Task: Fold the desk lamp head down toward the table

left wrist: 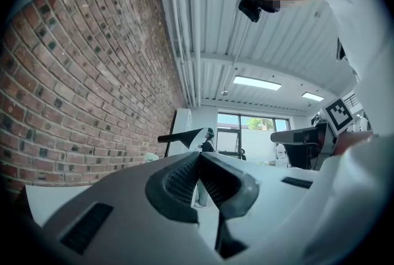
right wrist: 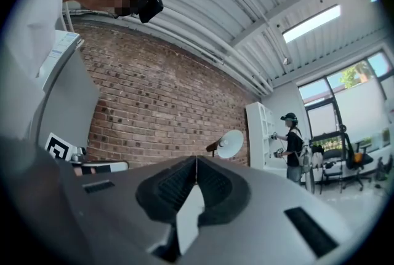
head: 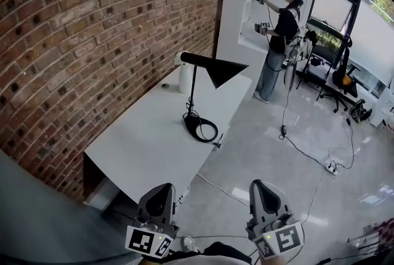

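Note:
A black desk lamp (head: 215, 67) stands on the white table (head: 148, 141) by the brick wall. Its cone head juts out level to the right from a thin upright stem, above a round base with a coiled cord (head: 201, 127). Both of my grippers hang low at the near edge of the head view, well short of the table. The left gripper (head: 163, 190) is shut with nothing in it, and so is the right gripper (head: 263, 187). The lamp (left wrist: 184, 136) shows far off past the left gripper (left wrist: 200, 155). The lamp (right wrist: 231, 144) also shows beyond the right gripper (right wrist: 196, 160).
A white cylinder (head: 184, 78) stands on the table behind the lamp. At the back right a person (head: 280, 42) with two grippers works at a white shelf (head: 253, 5). Cables (head: 308, 153) trail over the floor, with an office chair (head: 341, 79) beyond them.

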`<state>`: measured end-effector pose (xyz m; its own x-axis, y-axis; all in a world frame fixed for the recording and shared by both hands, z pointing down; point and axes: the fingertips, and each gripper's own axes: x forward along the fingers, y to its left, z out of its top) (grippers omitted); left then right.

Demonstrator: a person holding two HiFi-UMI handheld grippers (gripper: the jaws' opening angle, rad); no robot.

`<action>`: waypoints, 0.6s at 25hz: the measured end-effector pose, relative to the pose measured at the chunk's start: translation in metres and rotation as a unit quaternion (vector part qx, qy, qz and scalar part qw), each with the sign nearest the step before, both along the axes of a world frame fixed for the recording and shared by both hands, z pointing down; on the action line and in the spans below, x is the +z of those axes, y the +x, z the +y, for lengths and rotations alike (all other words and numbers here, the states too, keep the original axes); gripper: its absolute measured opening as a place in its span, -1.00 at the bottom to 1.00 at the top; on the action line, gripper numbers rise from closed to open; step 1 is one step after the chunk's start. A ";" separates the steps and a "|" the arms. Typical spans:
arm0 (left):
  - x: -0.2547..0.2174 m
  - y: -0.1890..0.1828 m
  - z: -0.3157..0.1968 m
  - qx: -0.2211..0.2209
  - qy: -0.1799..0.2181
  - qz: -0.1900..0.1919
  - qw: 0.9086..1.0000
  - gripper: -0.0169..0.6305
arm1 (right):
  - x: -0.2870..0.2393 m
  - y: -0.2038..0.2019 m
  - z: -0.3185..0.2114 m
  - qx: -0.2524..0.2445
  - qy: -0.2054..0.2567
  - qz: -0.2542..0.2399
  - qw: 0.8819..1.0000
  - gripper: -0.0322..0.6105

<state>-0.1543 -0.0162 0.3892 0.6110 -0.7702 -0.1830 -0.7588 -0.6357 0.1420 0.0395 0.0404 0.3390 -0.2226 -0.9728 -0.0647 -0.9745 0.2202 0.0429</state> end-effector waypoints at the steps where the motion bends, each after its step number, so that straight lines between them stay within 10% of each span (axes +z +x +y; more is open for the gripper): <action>1: 0.000 0.002 -0.003 0.004 0.001 0.001 1.000 -0.92 | -0.001 -0.002 -0.004 -0.001 0.001 0.003 1.000 -0.84; 15: 0.013 0.044 -0.042 0.018 -0.009 -0.017 1.000 -0.92 | 0.004 0.007 -0.076 -0.044 0.004 0.006 0.999 -0.84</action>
<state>-0.1106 -0.0579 0.4018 0.6441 -0.7506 -0.1477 -0.7402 -0.6602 0.1272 0.0467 -0.0355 0.3429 -0.3082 -0.9488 -0.0699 -0.9508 0.3047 0.0563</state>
